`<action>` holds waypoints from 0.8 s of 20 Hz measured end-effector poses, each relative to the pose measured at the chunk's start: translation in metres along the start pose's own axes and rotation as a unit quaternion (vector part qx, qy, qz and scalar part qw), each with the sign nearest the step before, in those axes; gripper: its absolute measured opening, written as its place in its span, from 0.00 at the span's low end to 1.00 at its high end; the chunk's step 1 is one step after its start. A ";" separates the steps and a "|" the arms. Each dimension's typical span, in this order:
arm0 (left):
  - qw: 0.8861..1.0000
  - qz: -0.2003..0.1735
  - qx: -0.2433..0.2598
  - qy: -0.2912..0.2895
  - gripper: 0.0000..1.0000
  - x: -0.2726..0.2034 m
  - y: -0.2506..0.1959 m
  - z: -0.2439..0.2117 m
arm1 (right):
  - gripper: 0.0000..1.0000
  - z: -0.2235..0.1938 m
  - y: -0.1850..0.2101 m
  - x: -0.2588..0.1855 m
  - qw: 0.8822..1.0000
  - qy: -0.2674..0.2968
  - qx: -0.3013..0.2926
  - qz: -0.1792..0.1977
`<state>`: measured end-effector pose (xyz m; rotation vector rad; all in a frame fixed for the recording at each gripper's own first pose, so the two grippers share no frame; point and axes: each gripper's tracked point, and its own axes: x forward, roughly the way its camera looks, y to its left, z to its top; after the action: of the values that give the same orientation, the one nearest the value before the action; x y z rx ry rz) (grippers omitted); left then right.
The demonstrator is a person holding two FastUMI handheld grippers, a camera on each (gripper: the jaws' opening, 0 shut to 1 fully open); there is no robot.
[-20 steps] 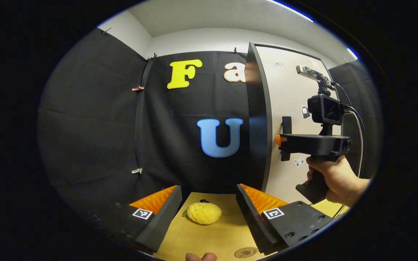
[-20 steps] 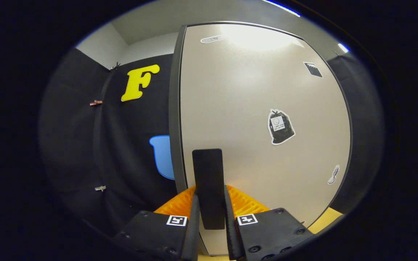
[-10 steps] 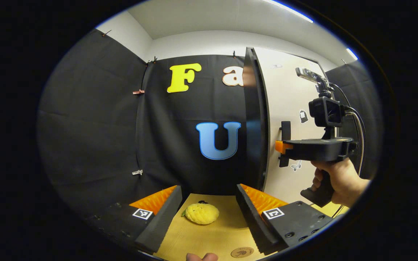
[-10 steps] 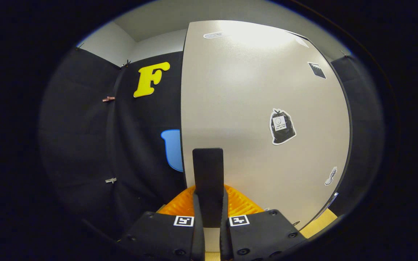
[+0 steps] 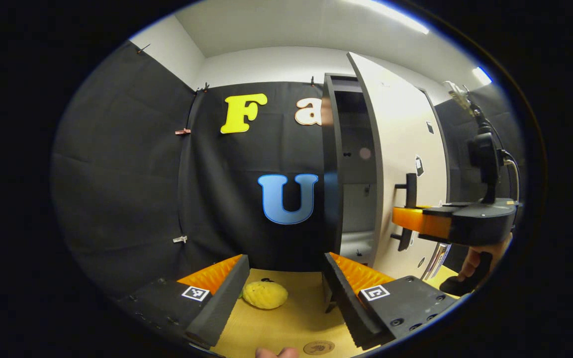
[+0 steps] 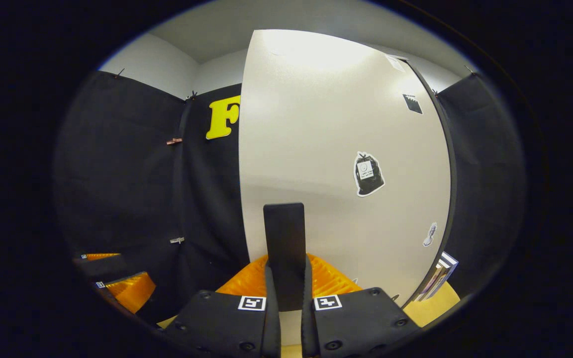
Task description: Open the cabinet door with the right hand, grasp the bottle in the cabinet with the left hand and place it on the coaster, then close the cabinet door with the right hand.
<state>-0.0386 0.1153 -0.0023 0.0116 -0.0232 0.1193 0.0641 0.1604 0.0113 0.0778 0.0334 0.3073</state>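
In the left gripper view, the left gripper [image 5: 285, 288] is hovering wide open left of the cabinet door [image 5: 401, 164], which is standing ajar; the bottle cannot be made out inside. In the right gripper view, the right gripper [image 6: 286, 293] is clamping the door's handle [image 6: 284, 248].

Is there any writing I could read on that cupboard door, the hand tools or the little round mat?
Cabinet door: bag-shaped sticker has a white patch, print too small to read.
Left gripper and right gripper: square black-and-white markers, patterns, no words.
Coaster: round emblem, too blurred to read.
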 end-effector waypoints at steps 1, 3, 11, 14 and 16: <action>1.000 -0.002 -0.001 0.000 0.94 -0.001 -0.003 0.001 | 0.20 0.001 -0.004 -0.007 1.000 0.001 -0.001 0.004; 1.000 -0.007 -0.004 0.001 0.94 -0.002 -0.012 0.001 | 0.20 0.003 -0.010 -0.021 1.000 0.003 -0.002 0.009; 0.999 -0.030 -0.013 -0.011 0.94 -0.003 -0.047 0.013 | 0.20 0.008 -0.034 -0.070 1.000 0.004 -0.011 0.021; 0.999 -0.038 -0.014 -0.012 0.94 -0.002 -0.058 0.015 | 0.15 0.010 -0.044 -0.086 1.000 0.005 -0.010 0.015; 0.999 -0.042 -0.019 -0.015 0.95 -0.002 -0.065 0.016 | 0.20 0.011 -0.057 -0.099 1.000 0.004 -0.009 0.008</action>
<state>-0.0329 0.0508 0.0130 -0.0231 -0.0541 0.0340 -0.0129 0.0755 0.0198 0.0594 0.0375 0.3242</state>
